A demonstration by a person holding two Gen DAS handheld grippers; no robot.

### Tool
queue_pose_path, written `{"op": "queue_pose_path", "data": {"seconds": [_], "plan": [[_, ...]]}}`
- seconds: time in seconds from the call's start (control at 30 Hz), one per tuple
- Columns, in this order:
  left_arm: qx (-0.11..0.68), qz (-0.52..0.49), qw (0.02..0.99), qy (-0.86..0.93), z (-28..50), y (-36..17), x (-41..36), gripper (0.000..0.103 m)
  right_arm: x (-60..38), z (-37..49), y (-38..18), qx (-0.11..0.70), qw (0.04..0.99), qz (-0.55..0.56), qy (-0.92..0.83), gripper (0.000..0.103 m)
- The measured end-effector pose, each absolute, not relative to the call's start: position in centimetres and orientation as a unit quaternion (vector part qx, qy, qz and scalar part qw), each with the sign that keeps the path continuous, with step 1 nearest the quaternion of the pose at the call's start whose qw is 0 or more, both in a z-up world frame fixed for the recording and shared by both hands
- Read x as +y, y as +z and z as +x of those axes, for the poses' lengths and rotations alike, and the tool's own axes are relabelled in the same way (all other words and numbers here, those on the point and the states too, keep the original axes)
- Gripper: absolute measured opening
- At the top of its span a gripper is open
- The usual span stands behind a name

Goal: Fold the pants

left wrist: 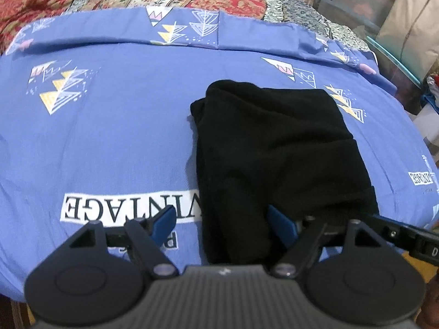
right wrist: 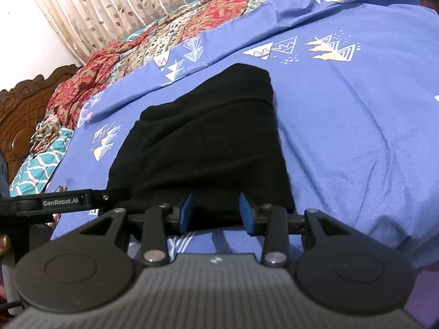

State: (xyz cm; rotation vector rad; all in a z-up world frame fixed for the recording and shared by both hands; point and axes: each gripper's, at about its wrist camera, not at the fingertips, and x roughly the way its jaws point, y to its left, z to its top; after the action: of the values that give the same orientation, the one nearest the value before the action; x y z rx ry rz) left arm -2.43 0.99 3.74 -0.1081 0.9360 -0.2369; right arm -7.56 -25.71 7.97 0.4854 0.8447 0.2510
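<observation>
One wide blue bedsheet printed with triangles [left wrist: 123, 142] stretches ahead of both grippers, carrying the folded black fabric pants [left wrist: 274, 150], whose near edge lies between the spread jaws of the left gripper [left wrist: 223, 220] and the narrower, parted, not-pinching jaws of the right gripper [right wrist: 216, 209].

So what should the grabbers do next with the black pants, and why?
Probably back both away. The black pants already lie in a folded stack on the blue bedsheet. The left gripper and right gripper stand open at the near edge, pinching nothing, so the fold looks finished.
</observation>
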Motion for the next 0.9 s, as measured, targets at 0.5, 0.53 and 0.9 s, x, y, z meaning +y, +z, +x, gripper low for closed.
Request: {"op": "queue_pose_path", "data": {"seconds": [0.5,0.53,0.9], "plan": [[0.442,-0.063,0.888,-0.111,-3.8,3.3,2.0,0.083,-24.3,-7.9,7.9,0.425,0.869,0.215,0.135,0.047],[0.439,-0.058,0.89,-0.109,-4.1,3.4,1.9,0.083,-24.2,-7.9,8.0,0.425,0.869,0.215,0.135,0.048],[0.423,-0.029,0.901,-0.095,-6.2,4.0,2.2,0.087,-23.2,-8.6,8.3,0.427,0.869,0.209,0.135,0.053]]}}
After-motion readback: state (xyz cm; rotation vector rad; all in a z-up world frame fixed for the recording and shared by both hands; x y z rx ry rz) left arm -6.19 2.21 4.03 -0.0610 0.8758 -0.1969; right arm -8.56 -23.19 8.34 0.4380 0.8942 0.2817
